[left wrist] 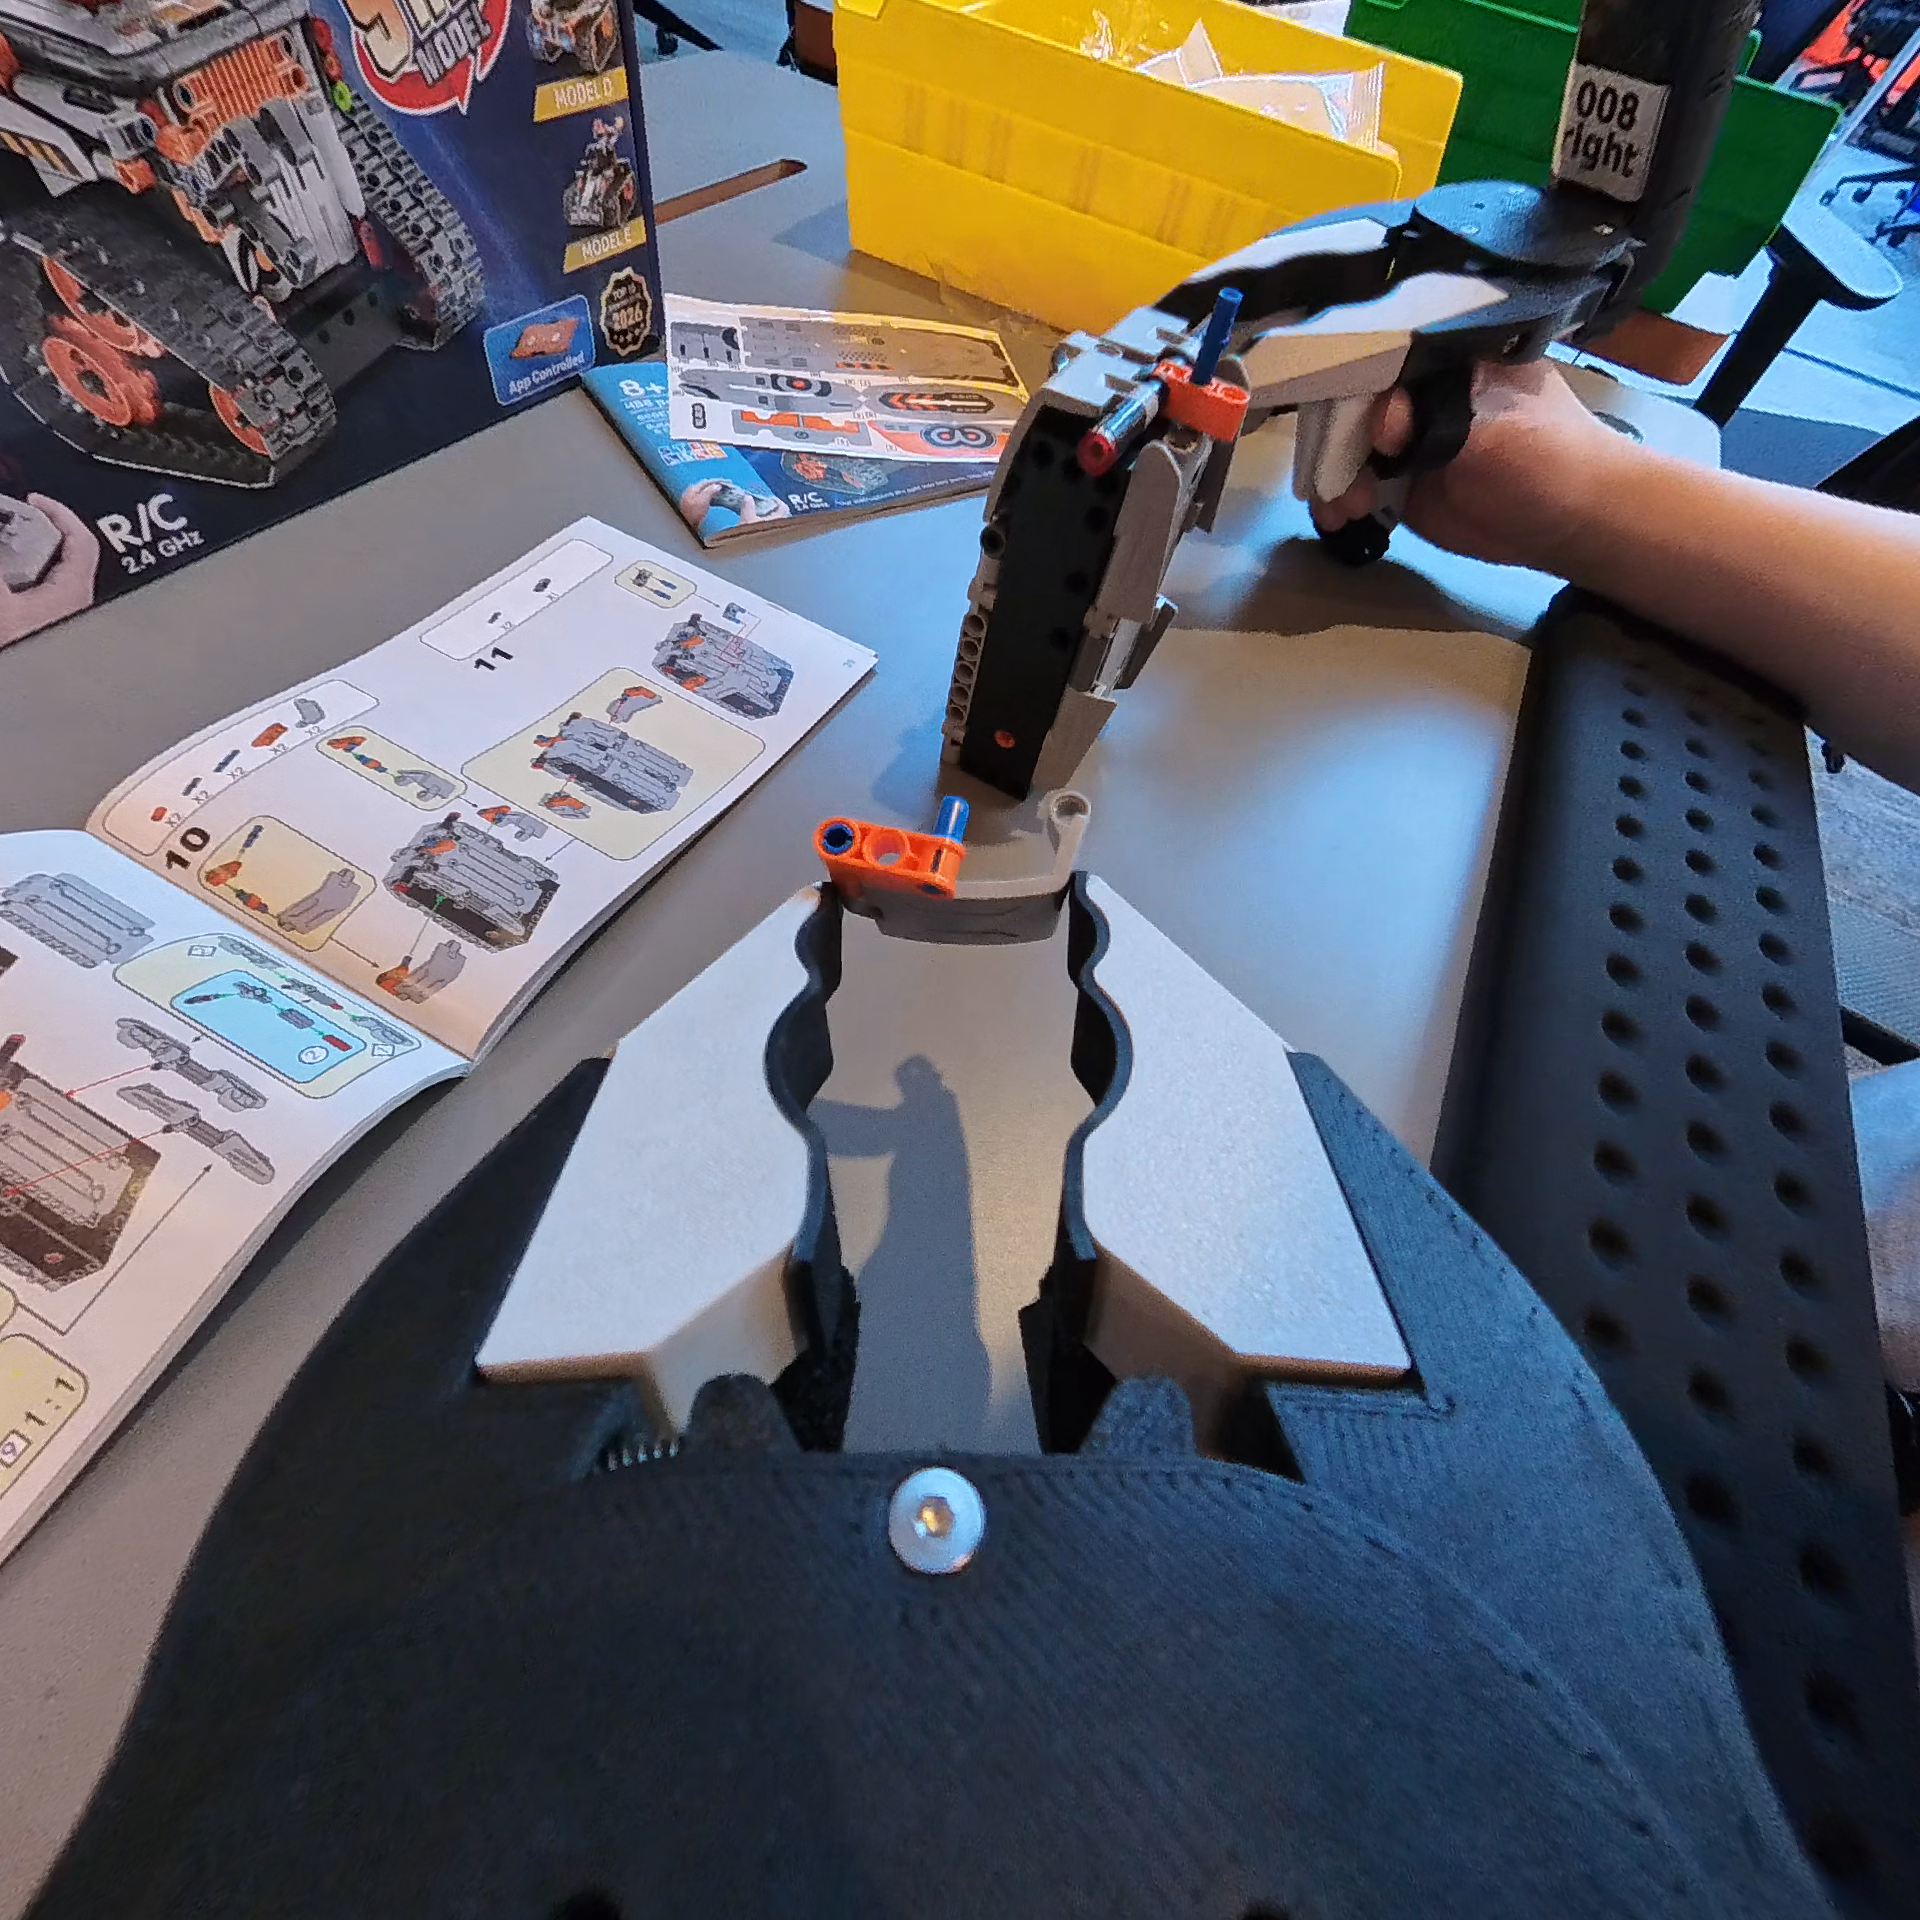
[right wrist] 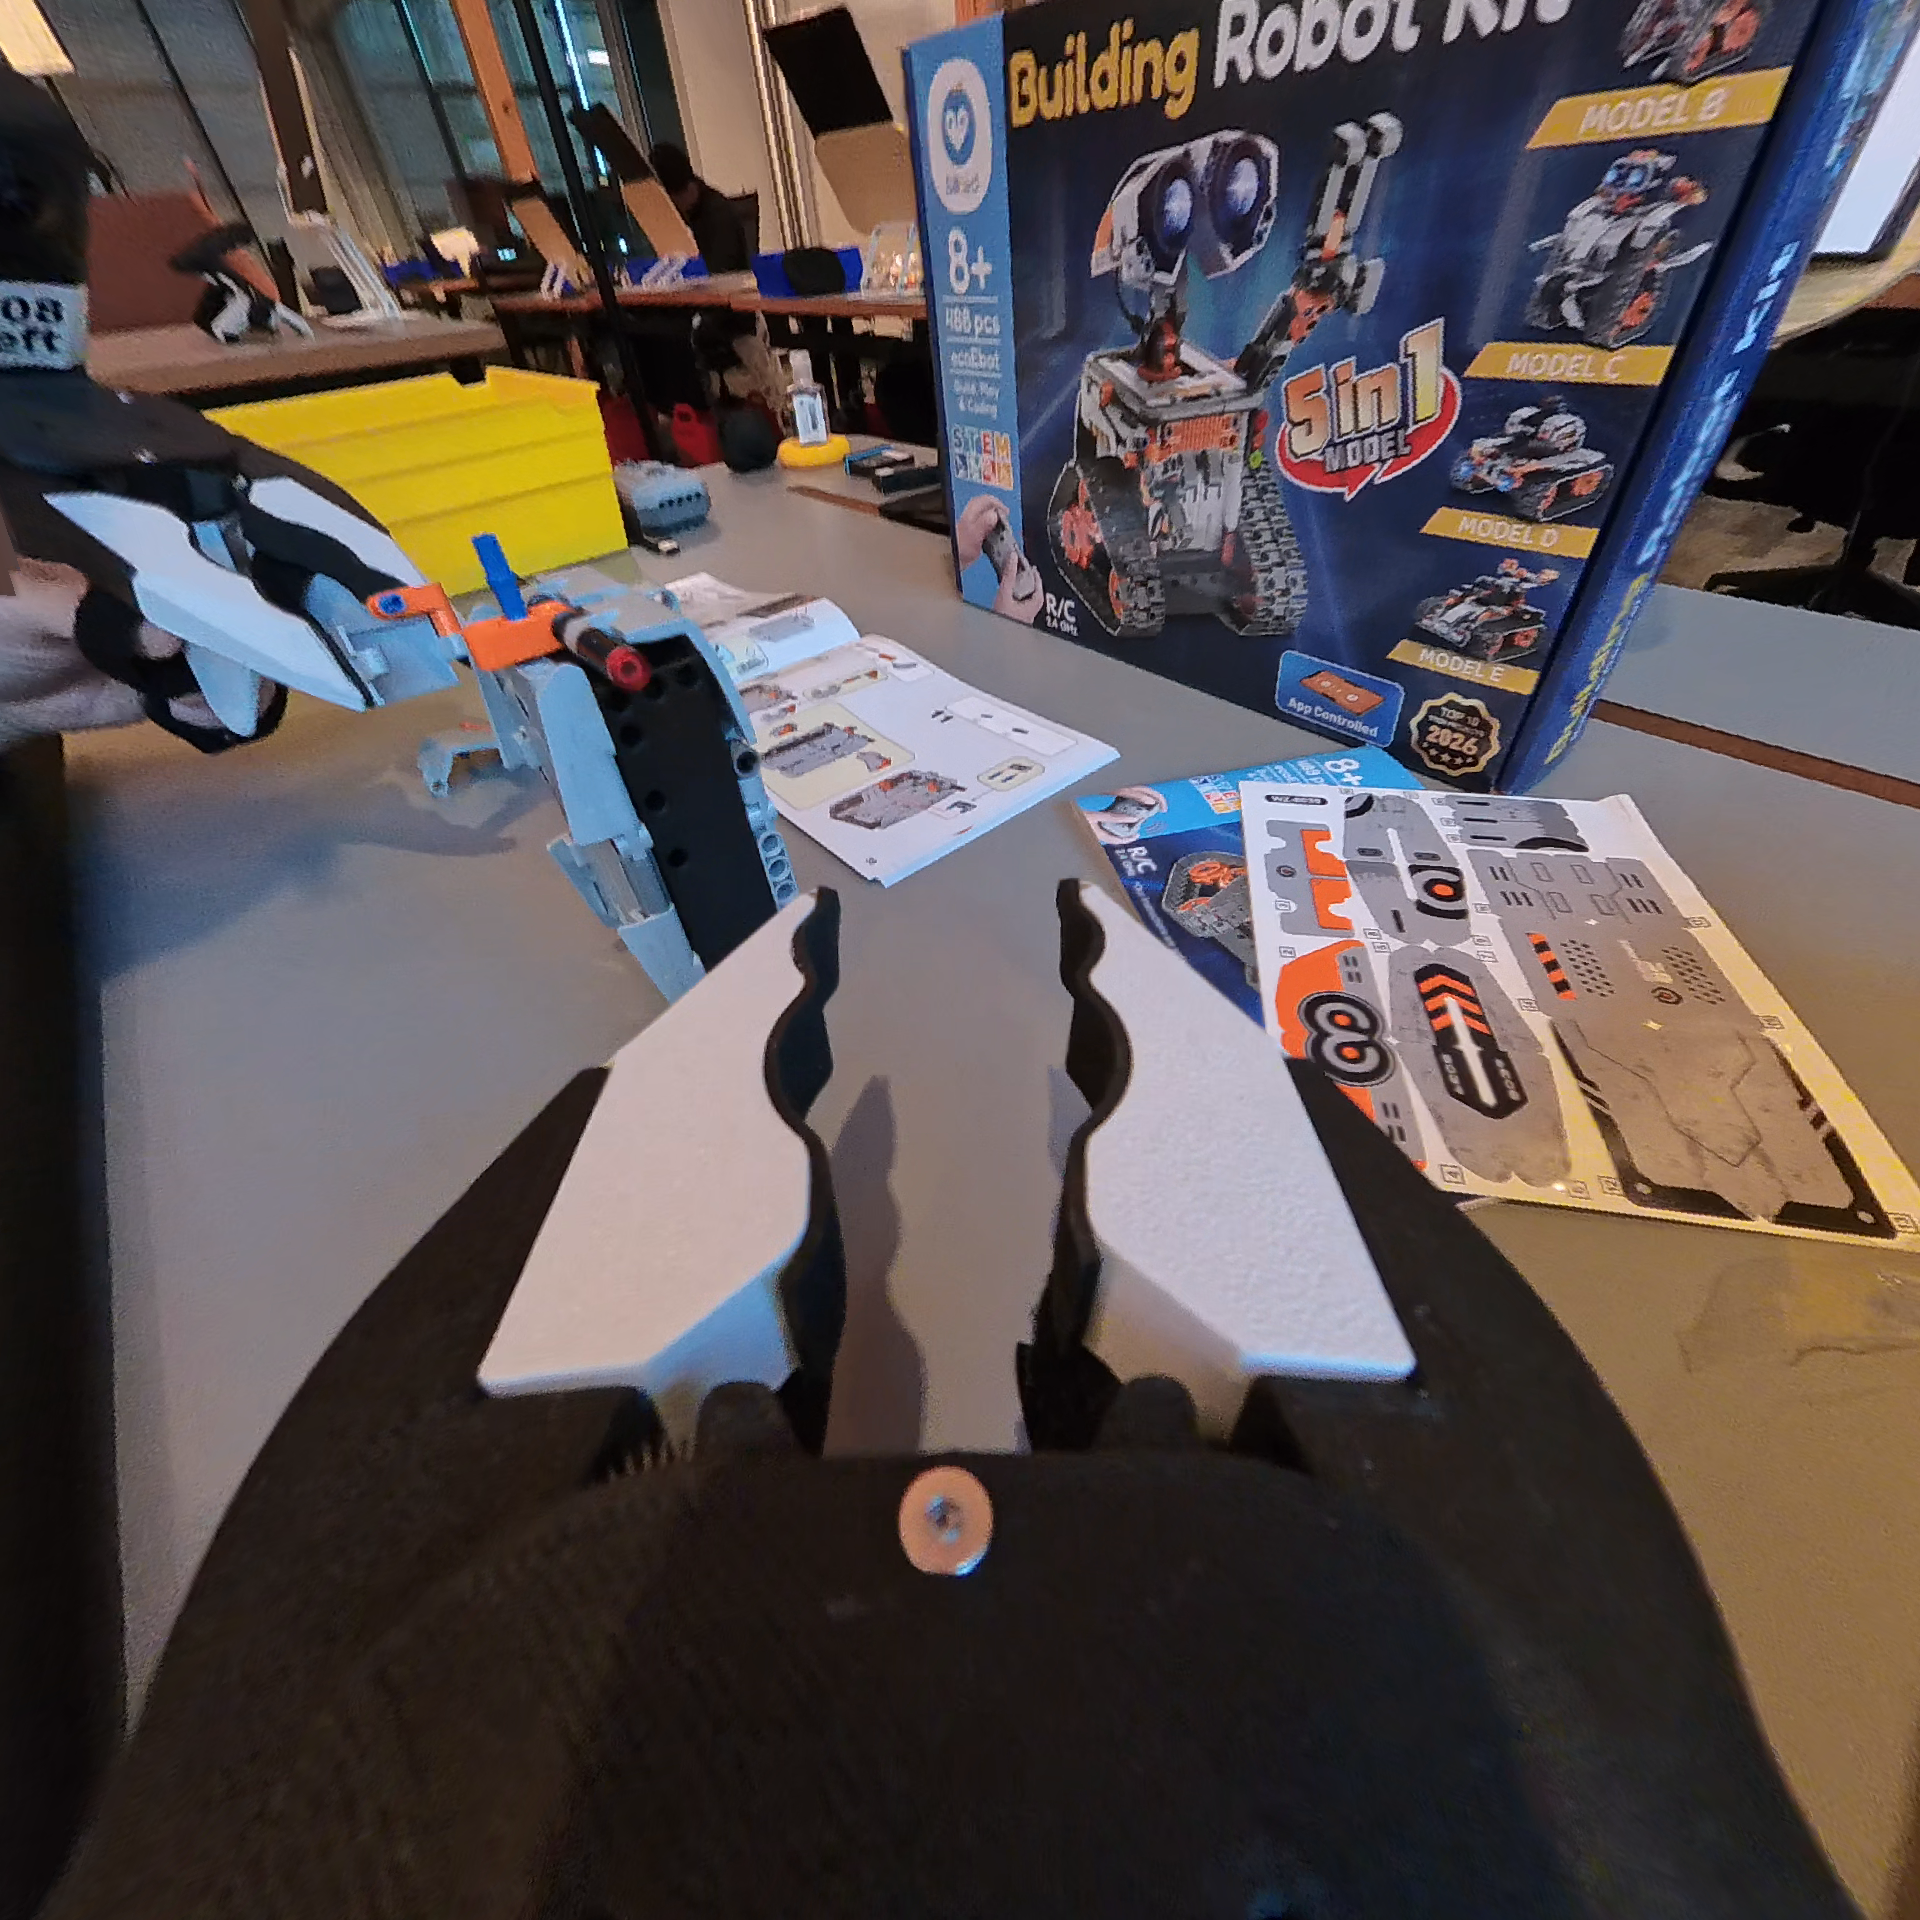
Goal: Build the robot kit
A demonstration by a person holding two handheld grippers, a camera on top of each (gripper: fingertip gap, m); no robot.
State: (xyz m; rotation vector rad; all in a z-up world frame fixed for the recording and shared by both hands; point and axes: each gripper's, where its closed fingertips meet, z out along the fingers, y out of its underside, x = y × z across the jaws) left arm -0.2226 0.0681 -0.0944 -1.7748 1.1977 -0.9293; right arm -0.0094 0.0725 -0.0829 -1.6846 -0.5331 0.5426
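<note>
Plainly, two tongs over a grey counter (right wrist: 364,1039).
Left tongs (left wrist: 951,896) clamp a small grey-and-orange piece (left wrist: 997,881); right tongs (right wrist: 940,906) gape apart, block assembly (right wrist: 686,790) just beside.

bare table (right wrist: 343,1039) ahead, upright brick assembly (right wrist: 675,790) blocking left
</note>
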